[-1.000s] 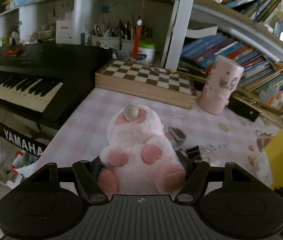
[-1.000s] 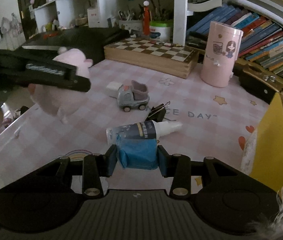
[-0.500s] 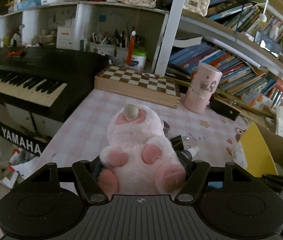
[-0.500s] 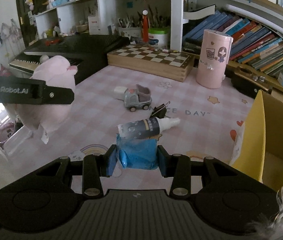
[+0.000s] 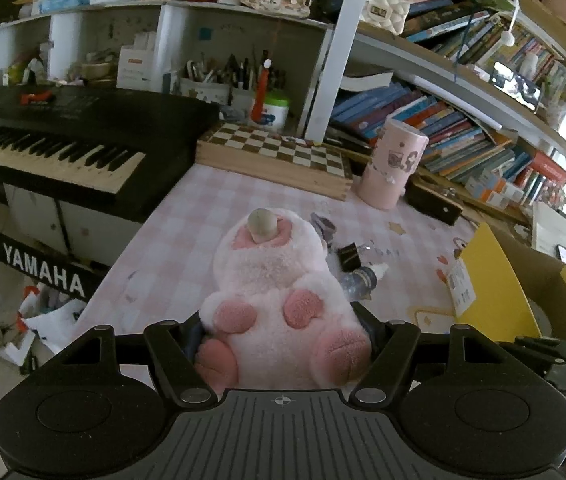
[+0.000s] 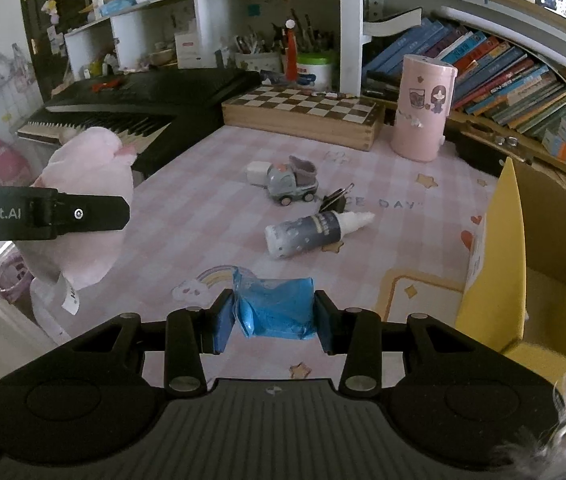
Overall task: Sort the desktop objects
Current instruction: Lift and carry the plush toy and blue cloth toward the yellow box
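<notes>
My left gripper (image 5: 281, 344) is shut on a pink plush toy (image 5: 279, 304), held above the near left part of the pink checked table (image 5: 187, 232). In the right wrist view the same plush toy (image 6: 87, 200) hangs at the left behind the left gripper's black finger (image 6: 79, 214). My right gripper (image 6: 271, 316) is shut on a blue plastic packet (image 6: 277, 308), lifted over the table's front. On the table lie a grey bottle (image 6: 311, 232) with a white cap, a grey toy truck (image 6: 291, 182) and a black binder clip (image 6: 335, 198).
An open yellow cardboard box (image 6: 523, 264) stands at the right edge. A chessboard box (image 6: 303, 114) and a pink cylinder (image 6: 423, 108) sit at the back before bookshelves. A black keyboard (image 5: 51, 140) flanks the table's left side.
Both grippers have drawn back and up from the table with their loads. The bottle, truck and clip look farther away, and more of the yellow box shows at the right.
</notes>
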### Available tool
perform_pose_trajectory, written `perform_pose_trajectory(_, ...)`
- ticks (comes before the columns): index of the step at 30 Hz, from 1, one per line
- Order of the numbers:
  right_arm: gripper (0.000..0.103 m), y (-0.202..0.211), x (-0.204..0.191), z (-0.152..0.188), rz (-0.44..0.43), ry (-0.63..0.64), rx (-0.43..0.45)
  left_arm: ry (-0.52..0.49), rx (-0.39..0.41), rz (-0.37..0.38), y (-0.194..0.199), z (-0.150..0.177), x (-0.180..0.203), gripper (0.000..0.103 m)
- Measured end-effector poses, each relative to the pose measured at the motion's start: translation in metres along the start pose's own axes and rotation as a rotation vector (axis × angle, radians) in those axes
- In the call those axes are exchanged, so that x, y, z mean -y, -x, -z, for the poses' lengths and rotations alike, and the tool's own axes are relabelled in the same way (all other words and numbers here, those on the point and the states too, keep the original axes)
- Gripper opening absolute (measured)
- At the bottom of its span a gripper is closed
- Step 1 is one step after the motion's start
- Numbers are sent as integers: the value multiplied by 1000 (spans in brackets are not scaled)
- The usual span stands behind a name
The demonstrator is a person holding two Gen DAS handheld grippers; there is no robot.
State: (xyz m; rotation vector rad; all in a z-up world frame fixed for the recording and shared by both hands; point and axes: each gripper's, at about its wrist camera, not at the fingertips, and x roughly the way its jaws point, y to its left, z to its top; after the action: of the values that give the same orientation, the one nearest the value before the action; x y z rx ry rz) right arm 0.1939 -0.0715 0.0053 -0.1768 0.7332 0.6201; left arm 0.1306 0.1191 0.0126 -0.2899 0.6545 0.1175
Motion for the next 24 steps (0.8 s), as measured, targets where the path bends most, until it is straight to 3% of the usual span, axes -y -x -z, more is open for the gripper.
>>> perform_pose_trajectory(24,38,62,-87,71,57,-87,-10,-64,-56,56,78,59,-45,70)
